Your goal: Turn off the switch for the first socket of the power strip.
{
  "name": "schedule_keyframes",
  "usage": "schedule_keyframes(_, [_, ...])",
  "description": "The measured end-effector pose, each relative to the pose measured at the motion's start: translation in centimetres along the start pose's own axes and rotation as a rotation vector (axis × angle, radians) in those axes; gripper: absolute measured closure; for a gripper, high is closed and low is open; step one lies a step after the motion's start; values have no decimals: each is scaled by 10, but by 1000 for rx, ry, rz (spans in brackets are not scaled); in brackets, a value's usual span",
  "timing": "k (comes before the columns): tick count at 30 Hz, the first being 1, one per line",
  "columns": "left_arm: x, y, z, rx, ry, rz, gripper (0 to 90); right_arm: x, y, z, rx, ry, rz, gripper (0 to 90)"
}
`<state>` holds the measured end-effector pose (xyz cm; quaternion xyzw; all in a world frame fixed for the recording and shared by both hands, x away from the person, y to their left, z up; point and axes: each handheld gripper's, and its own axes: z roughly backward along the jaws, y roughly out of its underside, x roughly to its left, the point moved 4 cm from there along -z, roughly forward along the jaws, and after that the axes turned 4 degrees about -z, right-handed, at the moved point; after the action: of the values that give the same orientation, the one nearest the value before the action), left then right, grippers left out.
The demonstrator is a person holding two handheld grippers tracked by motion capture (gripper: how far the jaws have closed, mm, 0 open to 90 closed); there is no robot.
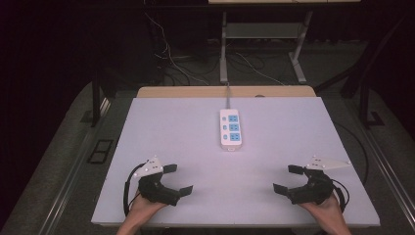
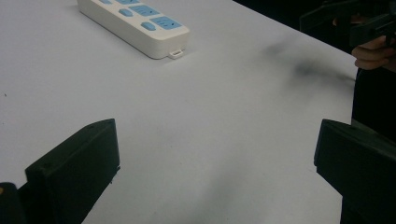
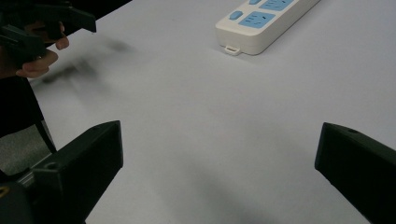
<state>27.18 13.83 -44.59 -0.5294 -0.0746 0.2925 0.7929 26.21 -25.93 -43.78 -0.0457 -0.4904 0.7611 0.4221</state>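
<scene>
Pale and bare, the worktop [image 1: 161, 127] is carrying one thing I'm working toward: a white power strip [image 1: 230, 129] with blue sockets, lying ahead of both grippers and between them, well apart from each. Its long axis is running straight away from me, cord end pointing to the far edge, the near end with its small tab facing my hands.

I'm holding the left gripper [image 1: 177, 179] just above the near part of the worktop, jaws spread wide and gripping nothing; the right gripper [image 1: 288, 178] is mirroring it, equally wide and empty.

My worry: the strip is lying loose, so if I'm closing on it from one side alone it could slide or swing about its cord. Coming in across the sockets, a jaw might also press a switch.
</scene>
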Motion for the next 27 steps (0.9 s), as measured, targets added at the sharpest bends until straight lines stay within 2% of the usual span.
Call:
schedule_keyframes(14, [-1, 0, 1, 11, -5, -6, 0, 2, 1, -2, 19, -10, -4, 8])
schedule_keyframes(18, [-1, -1, 1, 9, -10, 3, 0, 1, 2, -2, 21, -8, -5, 8])
schedule_keyframes(27, [-2, -3, -2, 32, -11, -2, 0, 0, 2, -3, 28, -6, -7, 8])
